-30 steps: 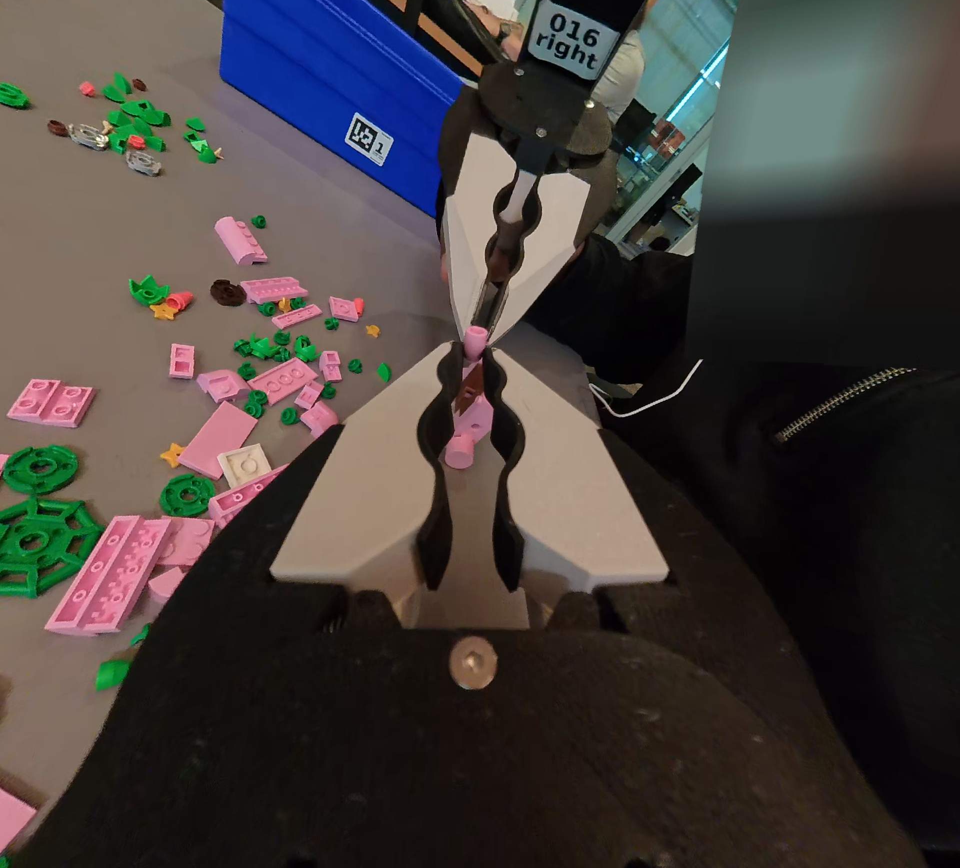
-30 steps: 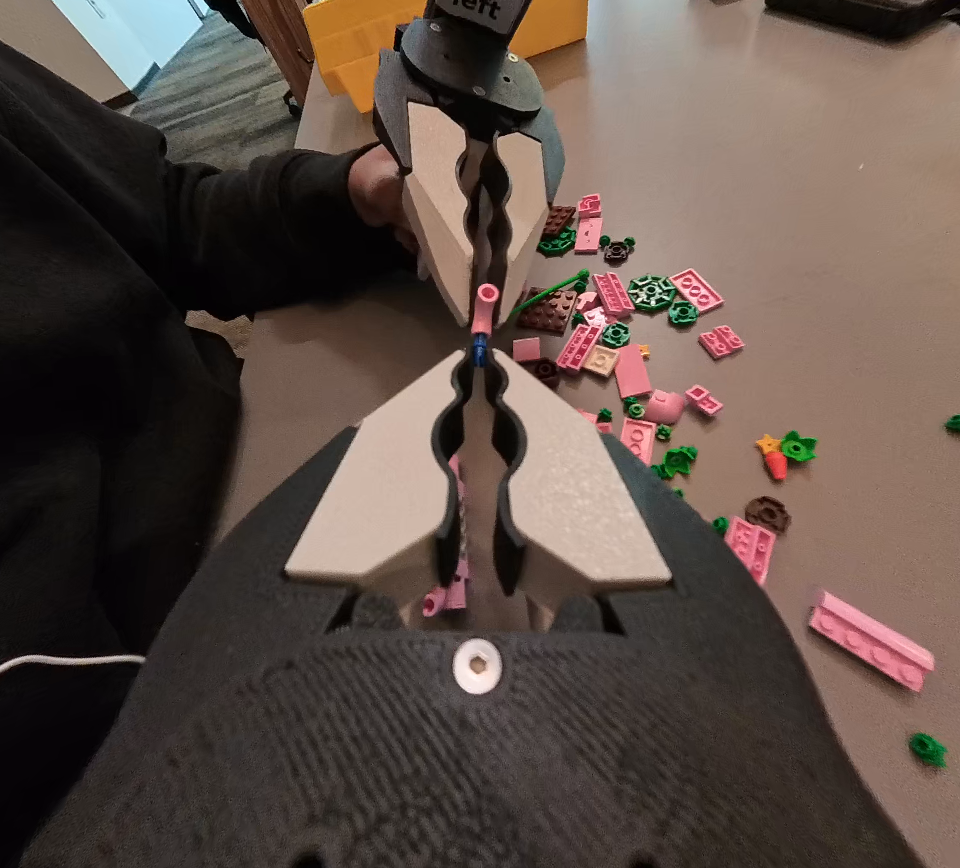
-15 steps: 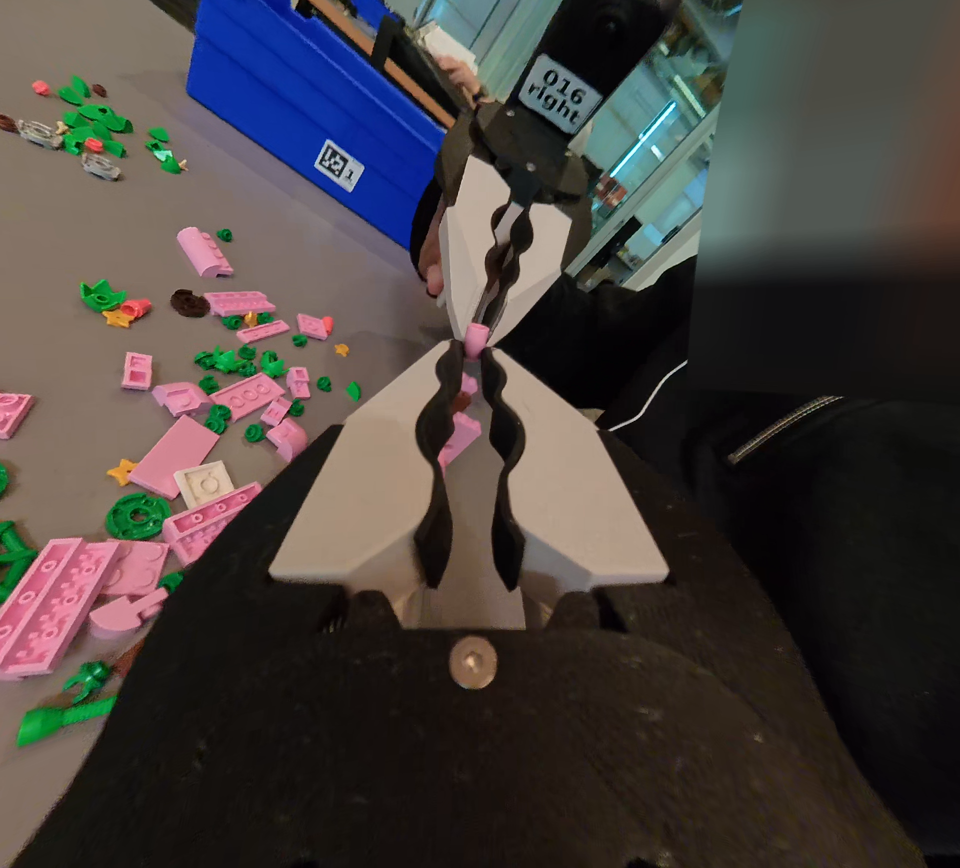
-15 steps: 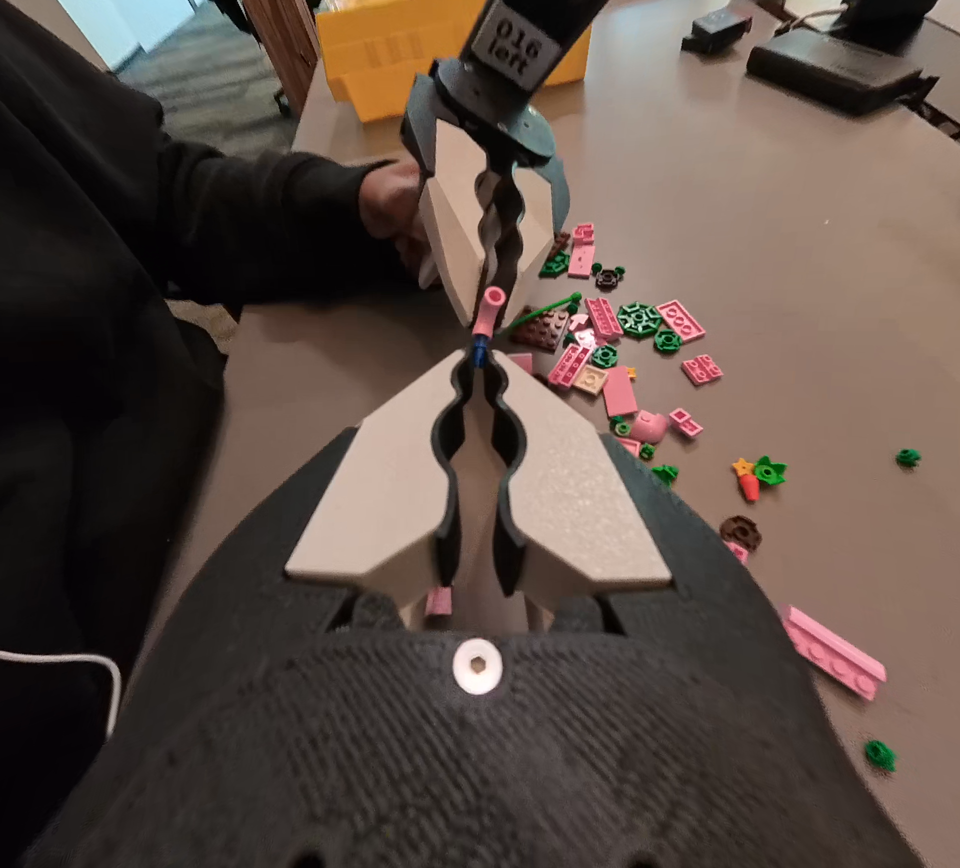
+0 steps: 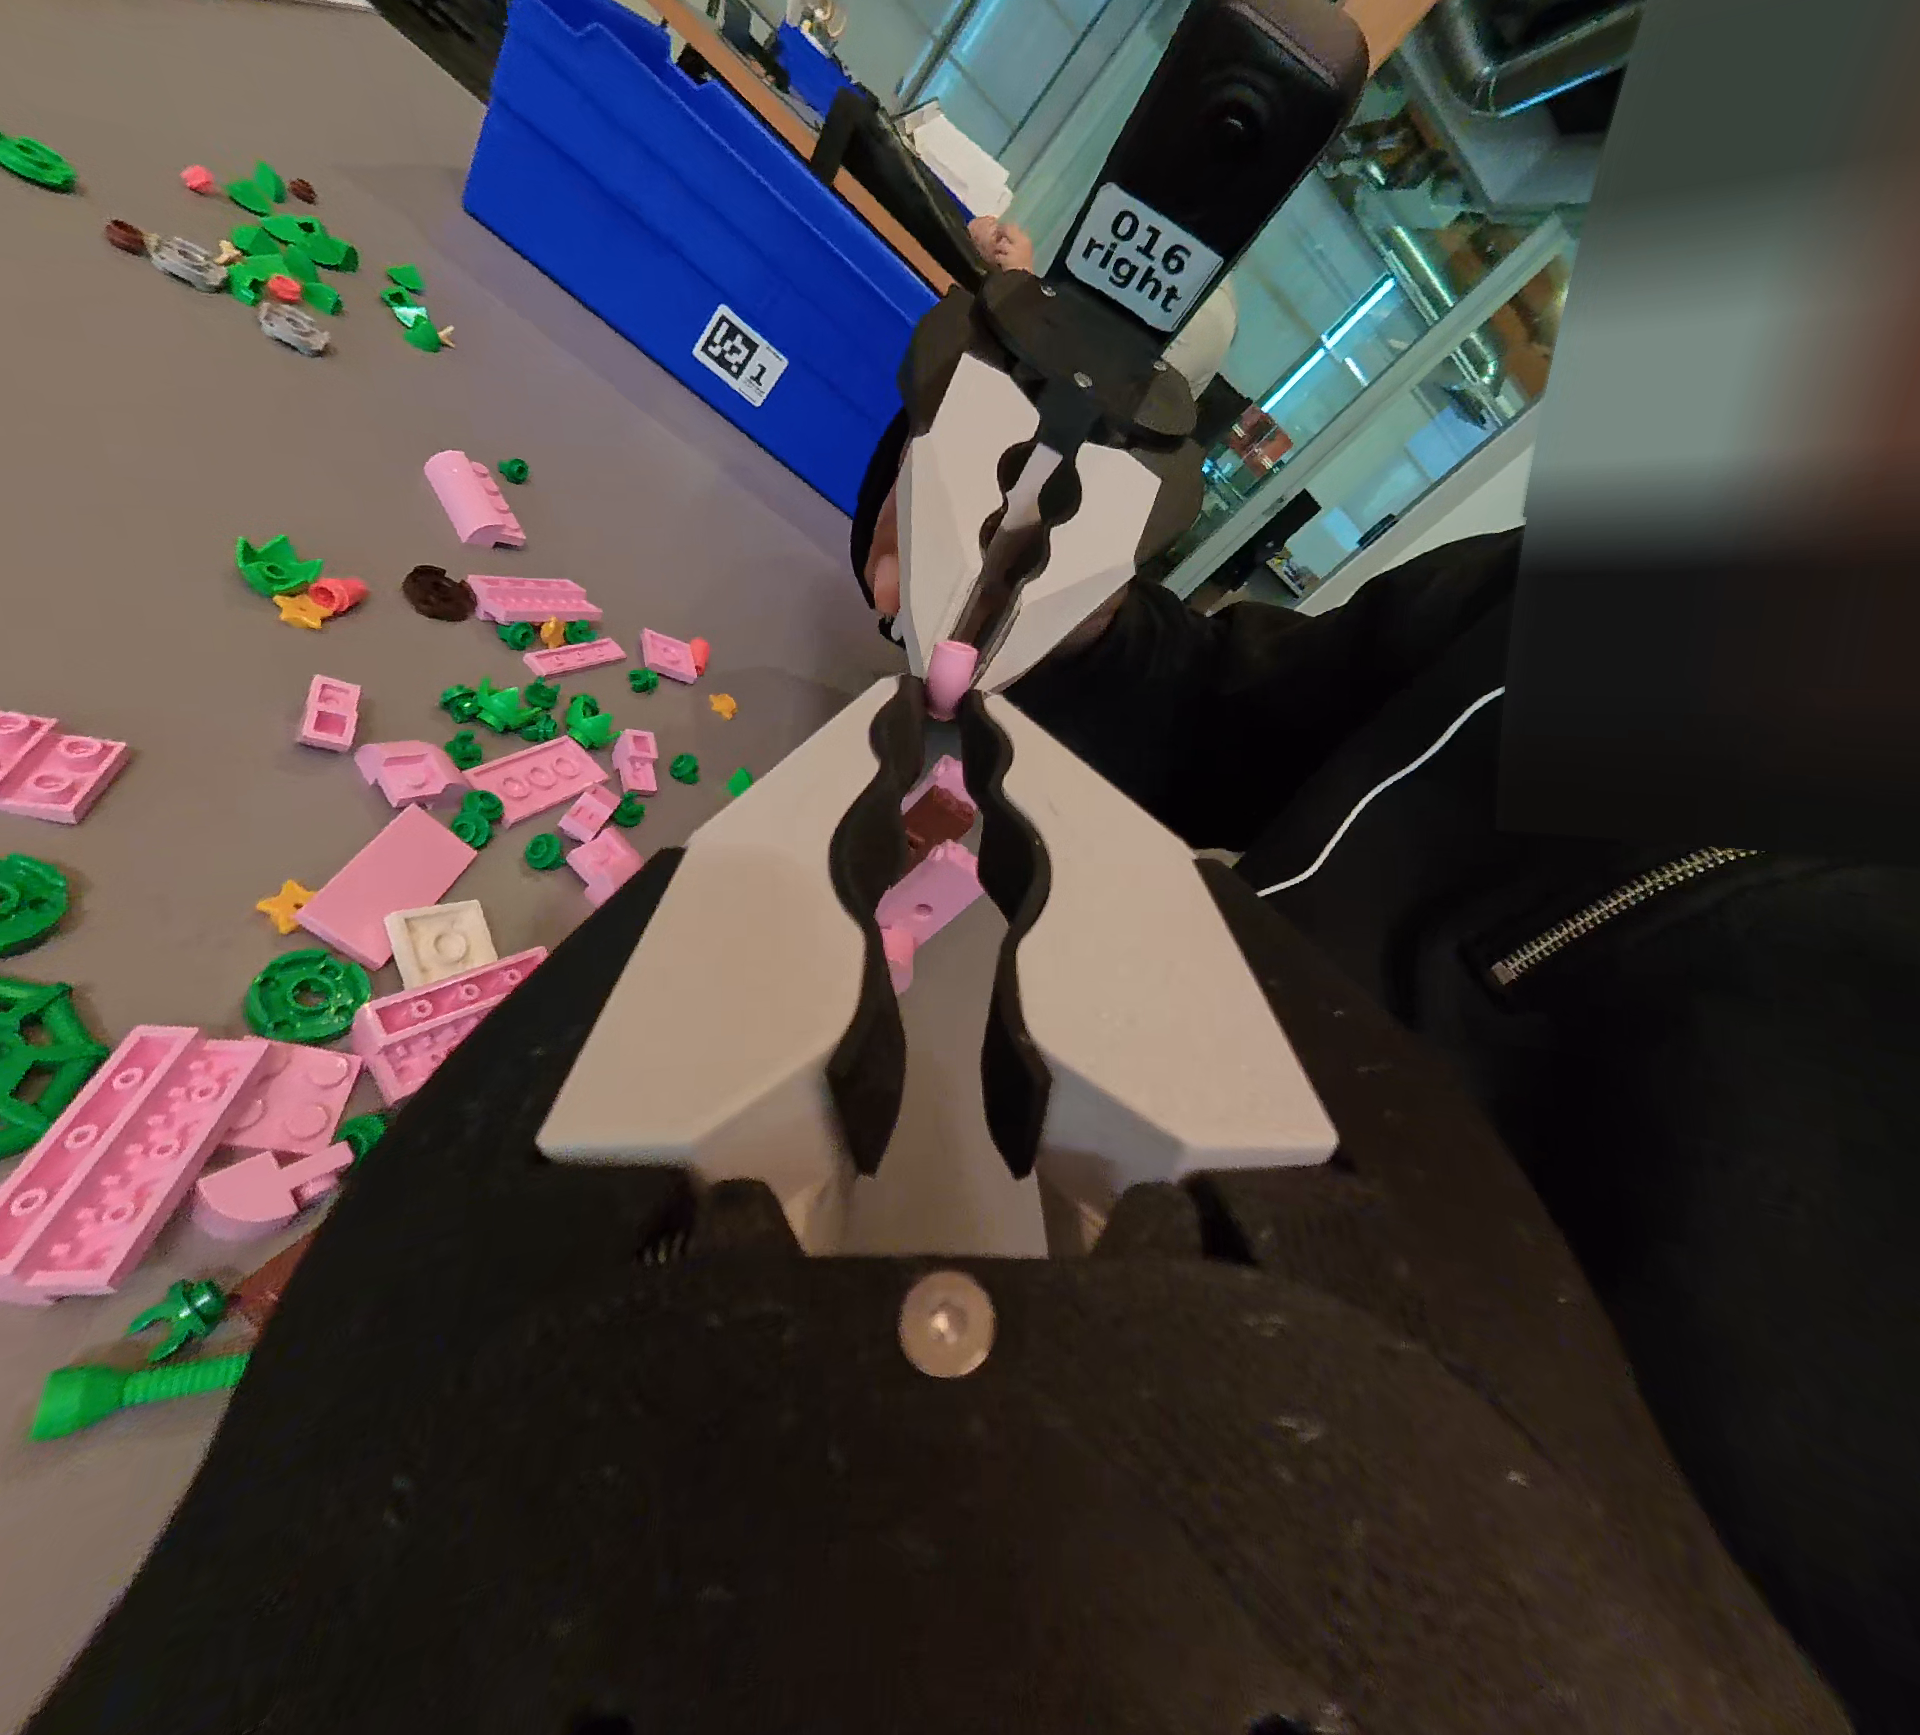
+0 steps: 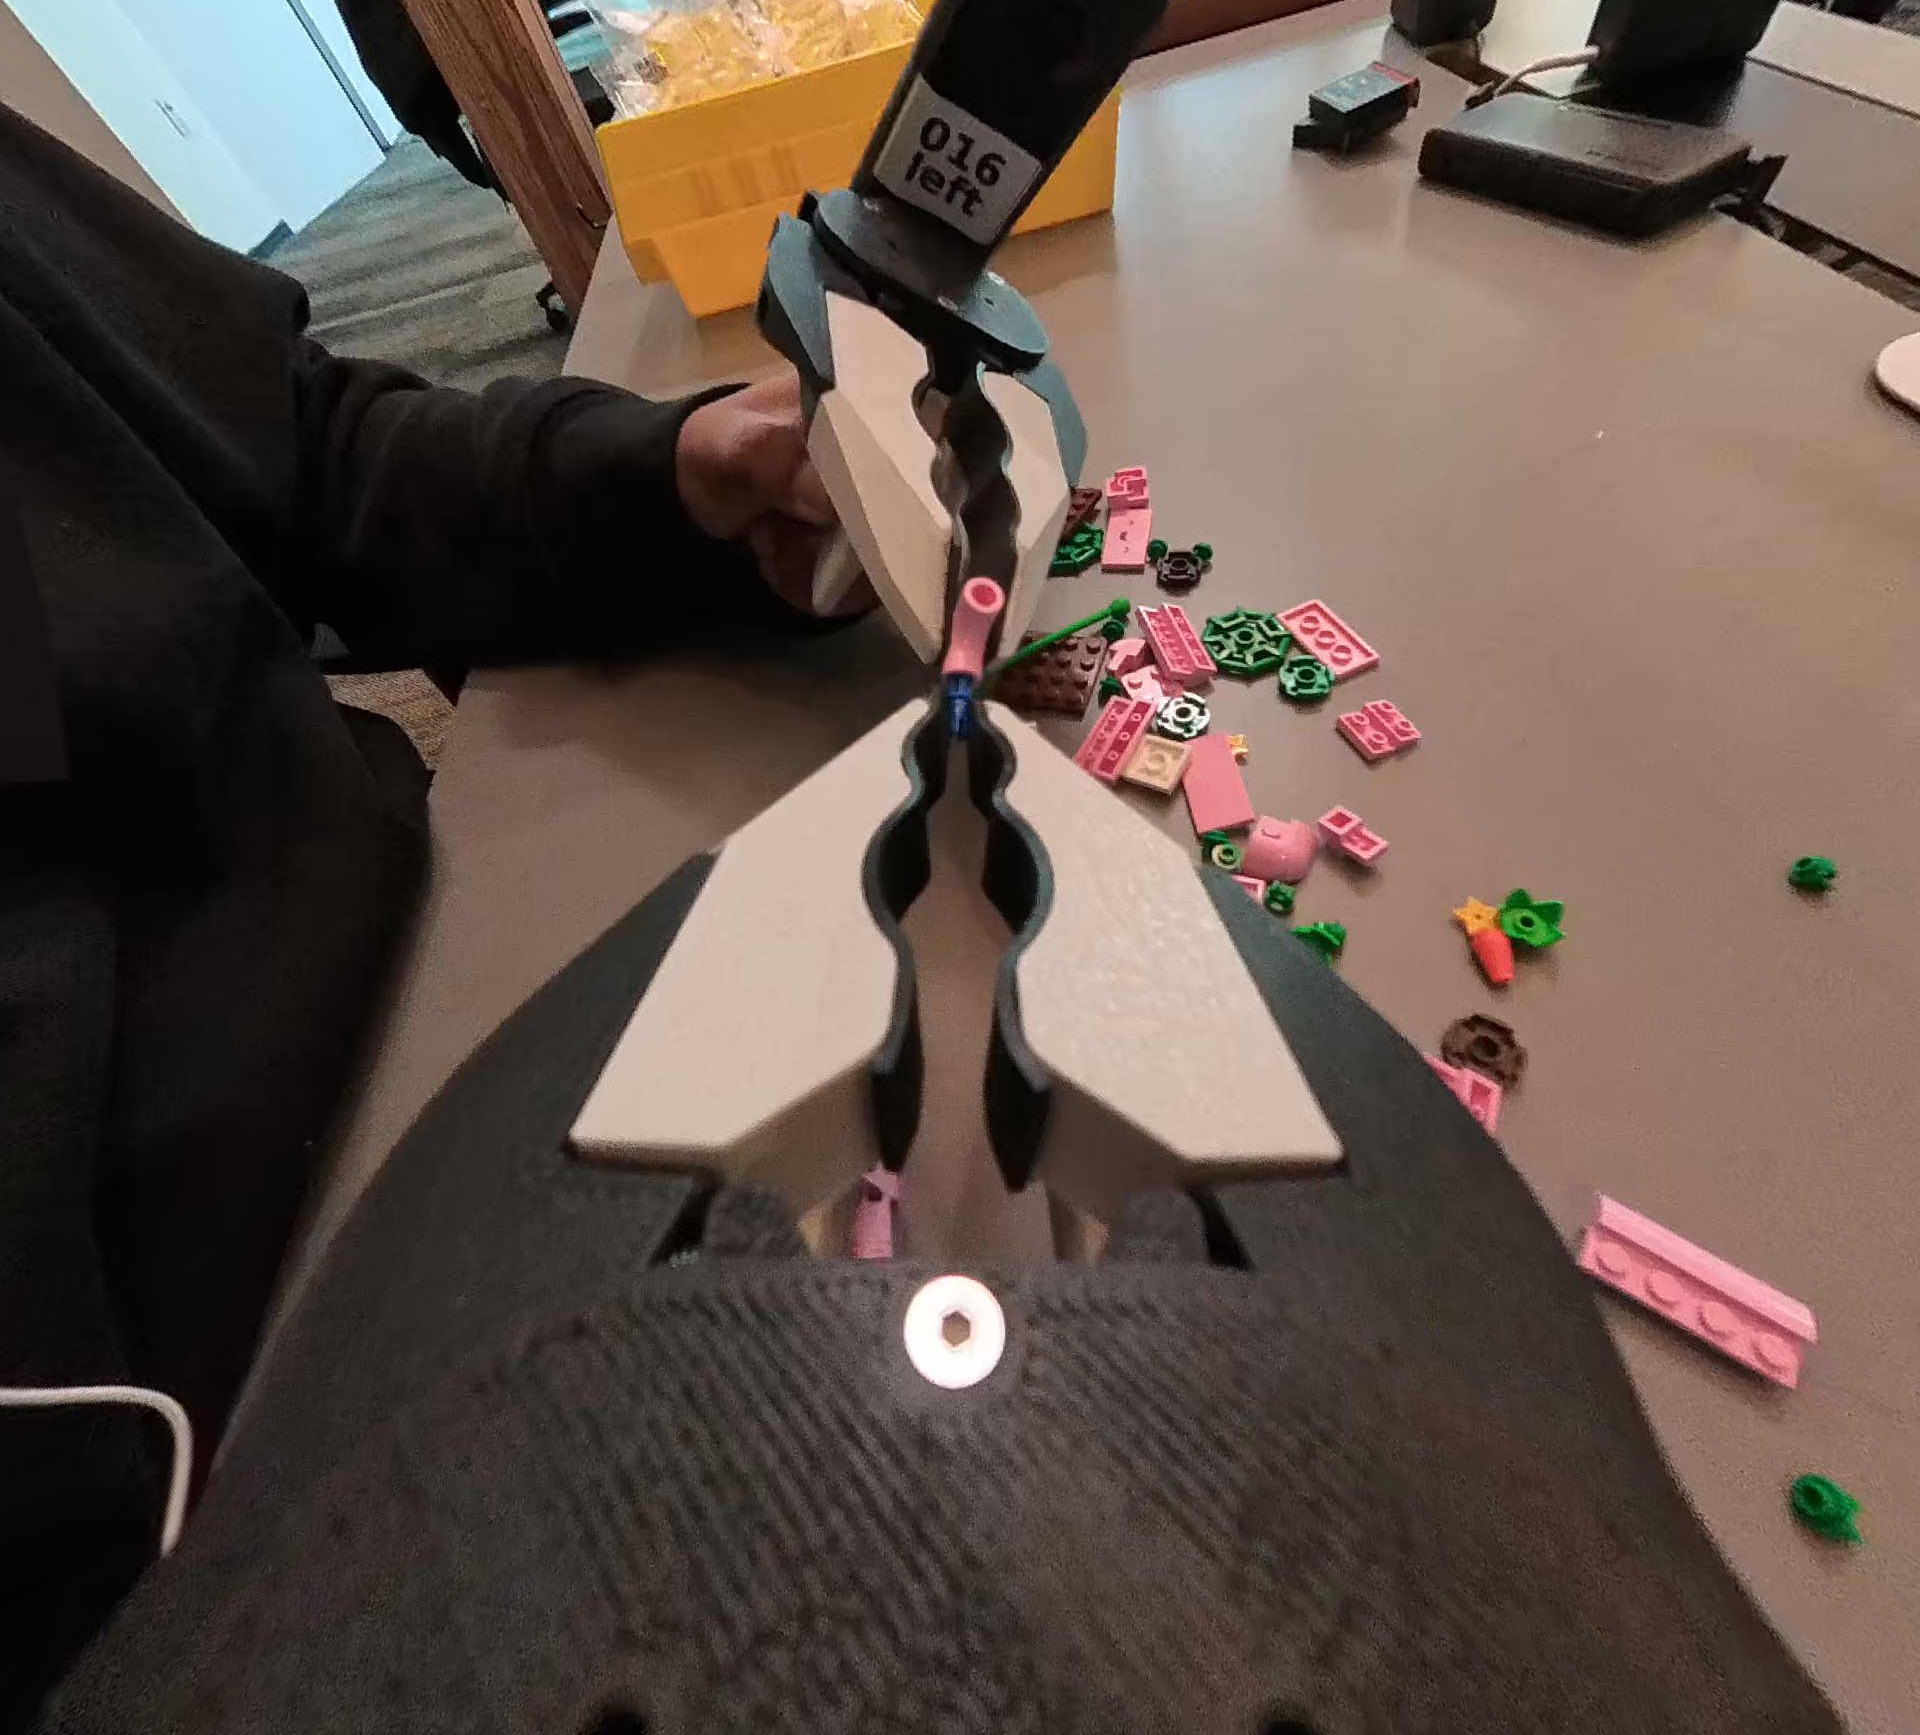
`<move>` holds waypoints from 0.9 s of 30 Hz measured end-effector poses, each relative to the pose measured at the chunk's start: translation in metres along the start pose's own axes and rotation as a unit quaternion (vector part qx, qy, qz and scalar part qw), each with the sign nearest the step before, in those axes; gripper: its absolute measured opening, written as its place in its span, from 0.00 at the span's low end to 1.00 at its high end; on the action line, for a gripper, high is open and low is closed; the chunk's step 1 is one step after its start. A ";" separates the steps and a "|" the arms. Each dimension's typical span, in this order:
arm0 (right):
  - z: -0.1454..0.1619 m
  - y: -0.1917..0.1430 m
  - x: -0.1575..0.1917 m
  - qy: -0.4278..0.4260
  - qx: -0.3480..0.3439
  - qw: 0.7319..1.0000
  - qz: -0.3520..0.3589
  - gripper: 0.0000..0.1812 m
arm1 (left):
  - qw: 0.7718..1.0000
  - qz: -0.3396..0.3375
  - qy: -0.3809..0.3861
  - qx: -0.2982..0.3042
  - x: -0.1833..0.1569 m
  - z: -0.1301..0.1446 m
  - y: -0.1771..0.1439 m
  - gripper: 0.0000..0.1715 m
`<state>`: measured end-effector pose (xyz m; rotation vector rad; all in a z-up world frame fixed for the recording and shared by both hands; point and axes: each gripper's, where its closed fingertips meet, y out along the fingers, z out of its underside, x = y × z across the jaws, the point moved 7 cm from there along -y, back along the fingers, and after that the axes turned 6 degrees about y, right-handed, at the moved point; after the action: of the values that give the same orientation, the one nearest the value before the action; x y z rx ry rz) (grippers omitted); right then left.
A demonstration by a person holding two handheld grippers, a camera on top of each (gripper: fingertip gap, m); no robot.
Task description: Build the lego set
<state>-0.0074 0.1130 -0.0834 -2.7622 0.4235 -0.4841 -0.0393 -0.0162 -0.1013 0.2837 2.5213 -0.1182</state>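
Observation:
My left gripper (image 5: 940, 698) is shut on a small pink tube piece (image 5: 951, 665) at its fingertips. My right gripper (image 6: 961, 714) is shut on a tiny blue pin (image 6: 958, 709) that meets the lower end of the pink tube (image 6: 977, 625). The two grippers face each other tip to tip above the near edge of the grey table (image 6: 1455, 438). The right gripper also shows in the left wrist view (image 5: 961, 646), and the left gripper in the right wrist view (image 6: 971, 646). Whether the pin sits inside the tube is hidden.
Loose pink, green and brown lego pieces (image 5: 416, 854) lie scattered on the table, also in the right wrist view (image 6: 1247, 698). A blue bin (image 5: 665, 231) and a yellow bin (image 6: 769, 137) stand at the back. Dark devices (image 6: 1579, 158) sit far right. A person's black sleeve (image 6: 416, 490) is close by. Only a small space, under 4 cm, lies between the two pairs of fingers.
Both grippers have stayed shut and tip to tip. The pair has tilted and risen a little from the table, and more of the pink tube shows in the right wrist view.

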 end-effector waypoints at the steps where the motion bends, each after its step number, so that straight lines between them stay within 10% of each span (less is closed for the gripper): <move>1: 0.000 0.000 0.000 -0.001 -0.002 1.000 0.000 0.01 | 1.000 0.001 -0.004 -0.003 0.000 0.000 0.000 0.04; 18: 0.012 0.013 -0.001 -0.036 -0.030 0.998 0.032 0.00 | 1.000 0.023 0.006 -0.014 -0.020 0.008 0.034 0.00; 27: 0.011 0.011 -0.013 -0.009 -0.018 0.998 0.053 0.00 | 0.995 -0.081 0.012 -0.058 0.008 -0.010 -0.005 0.00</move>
<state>-0.0177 0.1097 -0.1004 -2.7581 0.5775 -0.4305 -0.0526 -0.0179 -0.0976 0.0332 2.5613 -0.0307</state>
